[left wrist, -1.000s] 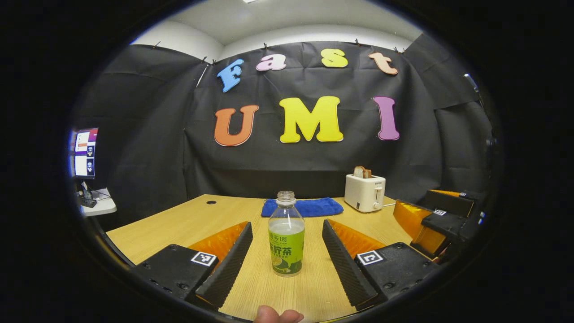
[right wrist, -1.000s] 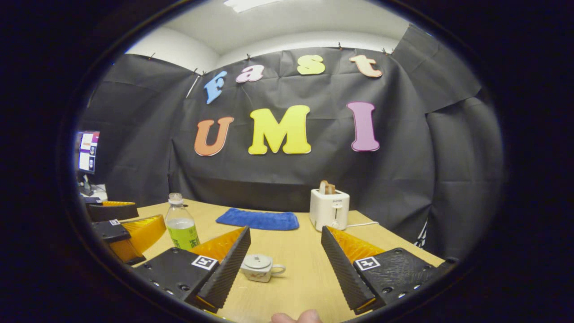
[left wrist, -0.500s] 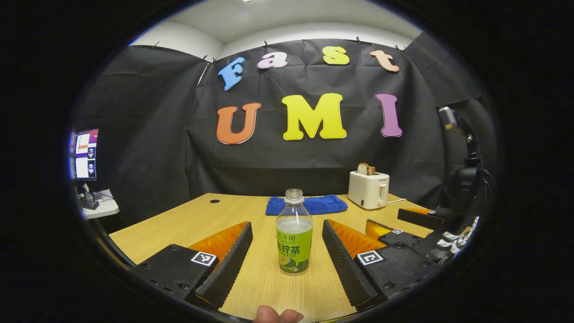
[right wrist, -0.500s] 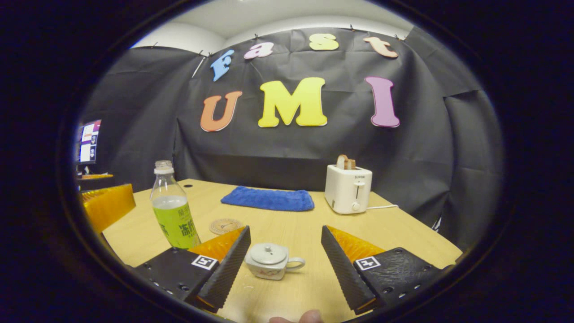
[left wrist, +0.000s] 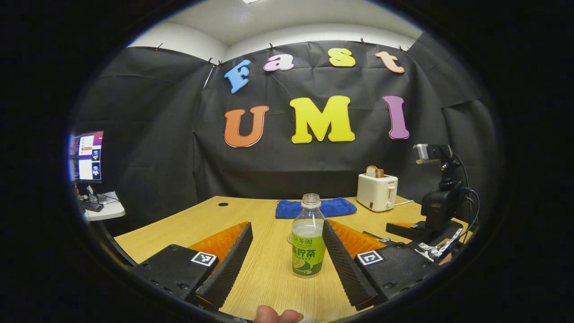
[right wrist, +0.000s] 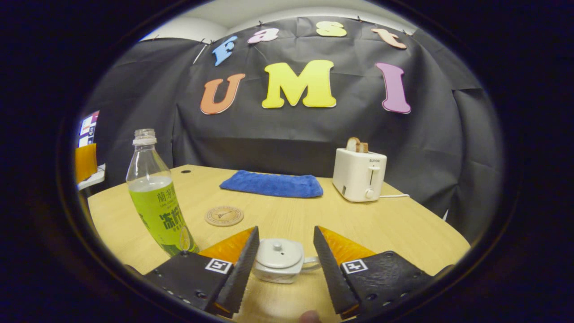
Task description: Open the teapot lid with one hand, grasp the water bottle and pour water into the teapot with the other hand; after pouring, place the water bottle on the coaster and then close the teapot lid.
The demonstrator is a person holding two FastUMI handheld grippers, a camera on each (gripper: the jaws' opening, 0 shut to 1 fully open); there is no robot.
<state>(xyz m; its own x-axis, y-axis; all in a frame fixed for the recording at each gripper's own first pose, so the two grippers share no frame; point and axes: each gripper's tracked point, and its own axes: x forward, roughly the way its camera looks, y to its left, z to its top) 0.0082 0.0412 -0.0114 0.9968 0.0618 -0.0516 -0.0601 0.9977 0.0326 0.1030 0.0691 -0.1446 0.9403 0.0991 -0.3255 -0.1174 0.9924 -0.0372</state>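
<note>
In the left gripper view the left tool (left wrist: 283,258) is spread wide and holds nothing; the water bottle (left wrist: 308,242) stands upright on the bench (left wrist: 188,224) between its fingers, nearer the right one. In the right gripper view the right tool (right wrist: 283,264) is open around the teapot (right wrist: 280,260), lid (right wrist: 279,251) on, gripping nothing. The coaster (right wrist: 224,216) lies bare beyond, near the bottle
</note>
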